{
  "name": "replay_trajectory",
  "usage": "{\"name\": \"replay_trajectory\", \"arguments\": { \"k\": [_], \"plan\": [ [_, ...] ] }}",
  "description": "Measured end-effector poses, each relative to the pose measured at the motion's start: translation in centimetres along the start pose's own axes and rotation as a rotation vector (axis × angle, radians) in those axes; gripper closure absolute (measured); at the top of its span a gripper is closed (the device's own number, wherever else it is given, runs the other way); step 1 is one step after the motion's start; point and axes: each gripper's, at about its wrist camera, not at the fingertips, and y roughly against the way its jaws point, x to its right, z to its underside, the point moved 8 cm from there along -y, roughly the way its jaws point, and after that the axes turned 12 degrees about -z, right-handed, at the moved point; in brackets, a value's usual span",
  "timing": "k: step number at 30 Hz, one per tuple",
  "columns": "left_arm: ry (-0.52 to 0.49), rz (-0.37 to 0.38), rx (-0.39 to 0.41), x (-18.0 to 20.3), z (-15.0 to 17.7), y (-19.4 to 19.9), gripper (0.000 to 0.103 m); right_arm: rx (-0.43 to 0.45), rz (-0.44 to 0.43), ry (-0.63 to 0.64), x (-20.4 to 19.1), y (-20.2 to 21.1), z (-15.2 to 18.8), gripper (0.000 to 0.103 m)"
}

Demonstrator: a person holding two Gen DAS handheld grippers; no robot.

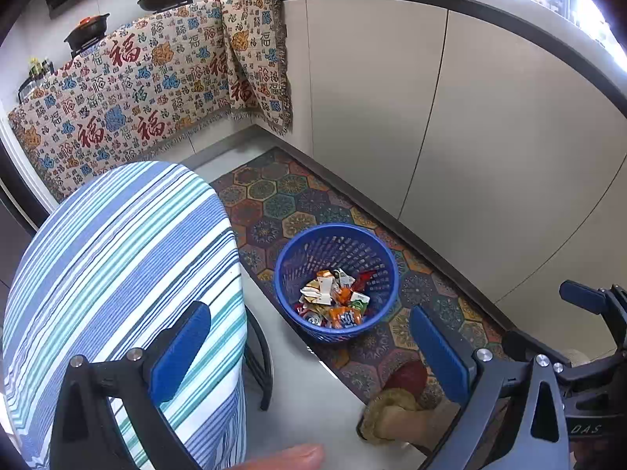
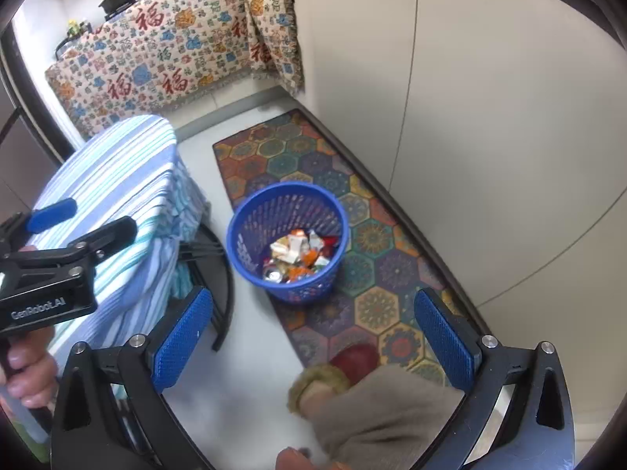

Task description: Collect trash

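Blue-padded hand-held gripper pair (image 2: 309, 333) gapes above basket (image 2: 288, 199).

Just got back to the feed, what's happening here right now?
A person holds a gripper in each hand above the floor. The left gripper and right gripper are both open, with nothing between their fingers. Below them, a blue basket stands on a patterned mat beside a striped cloth-covered table. Wrappers and other trash already lie in the basket. No loose trash shows on the table or floor.
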Motion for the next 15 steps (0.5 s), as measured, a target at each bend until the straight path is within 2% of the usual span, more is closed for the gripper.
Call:
{"name": "replay_trajectory", "arguments": {
  "k": [15],
  "plan": [
    [0.025, -0.006, 0.001, -0.6, 0.1, 1.0, 0.0, 0.016, -0.011, 0.025, -1.8, 1.5, 0.4, 0.0]
  ]
}}
